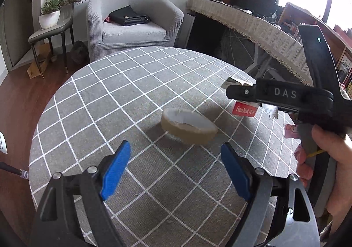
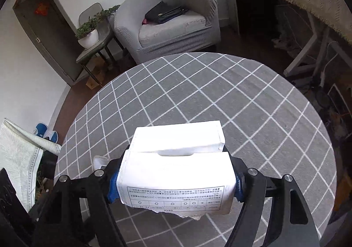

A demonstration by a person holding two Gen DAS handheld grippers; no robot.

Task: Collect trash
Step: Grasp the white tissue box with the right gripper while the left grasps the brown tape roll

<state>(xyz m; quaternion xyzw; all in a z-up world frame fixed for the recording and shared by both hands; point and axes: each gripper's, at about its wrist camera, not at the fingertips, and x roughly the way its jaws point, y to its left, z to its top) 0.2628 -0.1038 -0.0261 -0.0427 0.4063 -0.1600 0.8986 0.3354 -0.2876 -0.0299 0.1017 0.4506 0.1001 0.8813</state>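
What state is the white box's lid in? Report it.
Open: the white box has its lid flap lifted away from the body, gripped in the right hand-held gripper.

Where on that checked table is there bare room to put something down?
The far half of the table, toward the armchair, is bare, as is its left side. It's crowded to the right: the tape roll mid-table, then the right claw gripping a white box.

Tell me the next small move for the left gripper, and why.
Probably ease the left gripper forward and down to straddle the tape roll: its jaws stand open and empty just short of it, while the right gripper already clamps the white box.
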